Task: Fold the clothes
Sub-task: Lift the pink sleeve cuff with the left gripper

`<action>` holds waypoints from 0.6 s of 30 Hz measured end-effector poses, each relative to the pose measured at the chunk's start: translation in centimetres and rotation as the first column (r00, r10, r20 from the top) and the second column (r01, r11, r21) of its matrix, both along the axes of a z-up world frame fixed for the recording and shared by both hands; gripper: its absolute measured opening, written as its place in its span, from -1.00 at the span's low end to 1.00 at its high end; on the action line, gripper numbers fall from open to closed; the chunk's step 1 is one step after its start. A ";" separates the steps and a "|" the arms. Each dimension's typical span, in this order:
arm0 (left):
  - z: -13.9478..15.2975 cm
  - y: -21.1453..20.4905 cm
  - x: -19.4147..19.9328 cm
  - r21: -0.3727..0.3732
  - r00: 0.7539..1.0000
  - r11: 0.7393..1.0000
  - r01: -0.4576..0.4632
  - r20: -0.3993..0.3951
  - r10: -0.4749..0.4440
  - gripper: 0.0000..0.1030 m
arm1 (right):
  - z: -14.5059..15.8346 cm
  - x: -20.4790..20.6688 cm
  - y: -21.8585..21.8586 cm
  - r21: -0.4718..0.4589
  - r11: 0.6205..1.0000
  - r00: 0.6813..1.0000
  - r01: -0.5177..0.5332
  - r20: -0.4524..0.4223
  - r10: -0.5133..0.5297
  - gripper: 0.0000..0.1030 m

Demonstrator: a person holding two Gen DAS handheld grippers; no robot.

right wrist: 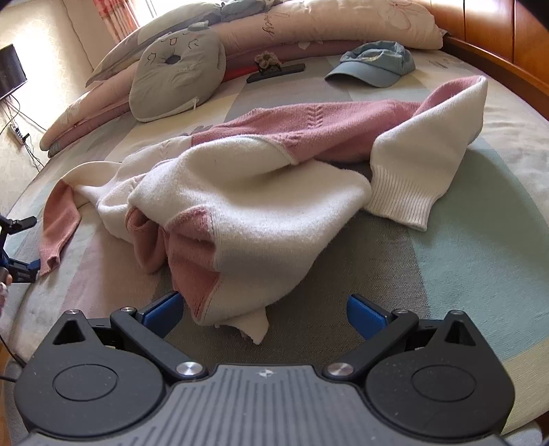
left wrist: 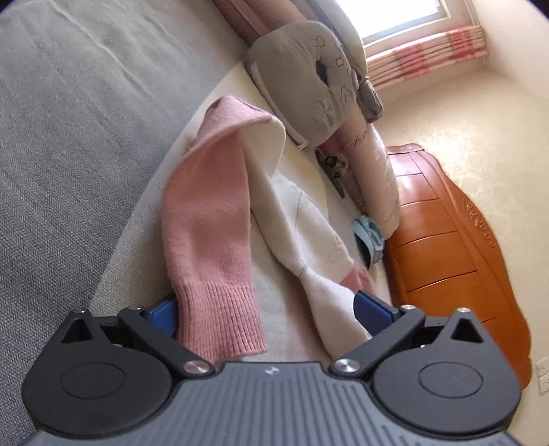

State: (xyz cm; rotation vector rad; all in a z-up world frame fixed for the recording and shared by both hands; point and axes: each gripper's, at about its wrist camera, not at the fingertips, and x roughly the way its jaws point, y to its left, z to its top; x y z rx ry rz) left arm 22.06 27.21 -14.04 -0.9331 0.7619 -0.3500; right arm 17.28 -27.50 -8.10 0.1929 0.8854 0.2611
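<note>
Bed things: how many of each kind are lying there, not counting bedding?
Sweater: 1
Cap: 1
Round cushion: 1
Dark flat bar-shaped item: 1
Total: 4

- We see a bed (right wrist: 446, 247) with pale colour-block bedding, sunlit in patches.
- We see an orange wooden headboard (left wrist: 442, 219) against a cream textured wall (left wrist: 480, 137).
- We note a bright window (left wrist: 394, 13) with pink-striped curtains (left wrist: 425, 51).
- We note a dark screen (right wrist: 12, 70) at the wall.
</note>
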 end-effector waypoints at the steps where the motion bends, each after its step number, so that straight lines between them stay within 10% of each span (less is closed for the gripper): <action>1: 0.1 -0.1 0.2 0.014 1.000 1.000 0.014 -0.004 -0.014 0.97 | 0.0 0.0 0.1 -0.001 1.000 1.000 -0.003 0.001 0.003 1.00; 8: 0.3 -1.0 1.4 0.072 0.999 0.996 -0.053 0.006 0.053 0.85 | -0.1 -0.4 0.0 0.011 1.000 1.000 0.005 -0.005 -0.005 1.00; 14: -0.3 -0.8 -0.1 0.132 0.987 0.978 -0.160 -0.003 0.162 -0.33 | 0.0 -0.8 -0.4 0.013 1.000 1.000 0.010 -0.001 -0.010 1.00; 18: -0.3 -1.5 -0.3 0.191 0.987 0.968 -0.162 0.009 0.163 -0.34 | -0.1 -0.6 -0.5 0.022 0.999 1.000 0.023 -0.008 -0.023 1.00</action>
